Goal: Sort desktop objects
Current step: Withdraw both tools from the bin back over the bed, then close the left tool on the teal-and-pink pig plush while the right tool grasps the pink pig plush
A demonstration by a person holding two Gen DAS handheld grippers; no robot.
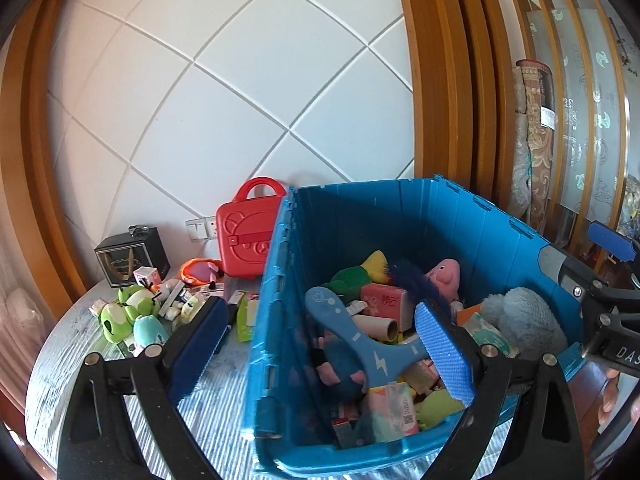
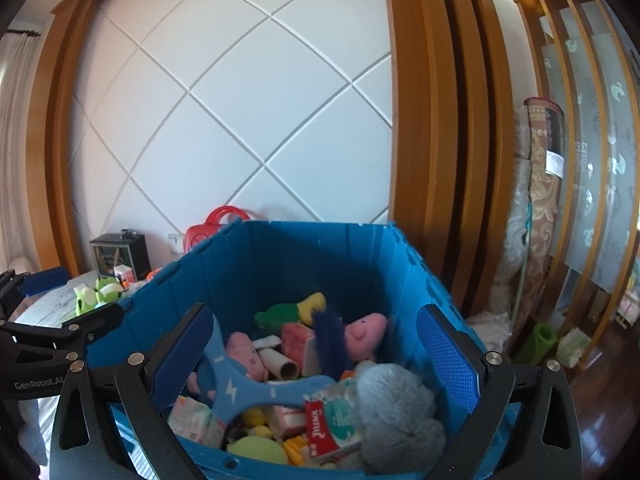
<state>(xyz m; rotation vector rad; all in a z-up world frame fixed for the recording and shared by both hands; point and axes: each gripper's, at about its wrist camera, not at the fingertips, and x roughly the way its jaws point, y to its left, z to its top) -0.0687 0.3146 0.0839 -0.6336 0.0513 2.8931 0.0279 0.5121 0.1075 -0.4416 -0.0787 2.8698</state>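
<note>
Near the back left edge of the worktop point(image 1: 80, 360) stands a dark box point(image 1: 132, 254), and in front of it lies a loose group of small things that are not yet sorted: green plush toys point(image 1: 128, 312), small cartons, and an orange plush point(image 1: 200, 270). A red toy case point(image 1: 250, 228) leans upright against the wall behind them, probably put there to keep it out of the way. The left claw point(image 1: 316, 344) is spread to its widest and holds nothing; one pad hangs over the worktop and the other over the inside of the blue crate point(image 1: 280, 280), so the crate's left wall stands between them without being touched. The crate takes the right part of the worktop and is the collecting place: inside it lie a light blue Y-shaped toy point(image 1: 360, 340), a pink pig plush point(image 1: 444, 276), a cardboard tube, tissue packs and a grey-blue fluffy plush point(image 1: 528, 320), piled without order, as dropped things lie. The right claw point(image 2: 316, 360) is also wide apart and empty, hanging above the crate's near rim. I judge that the left claw goes next to the group at the left.
</note>
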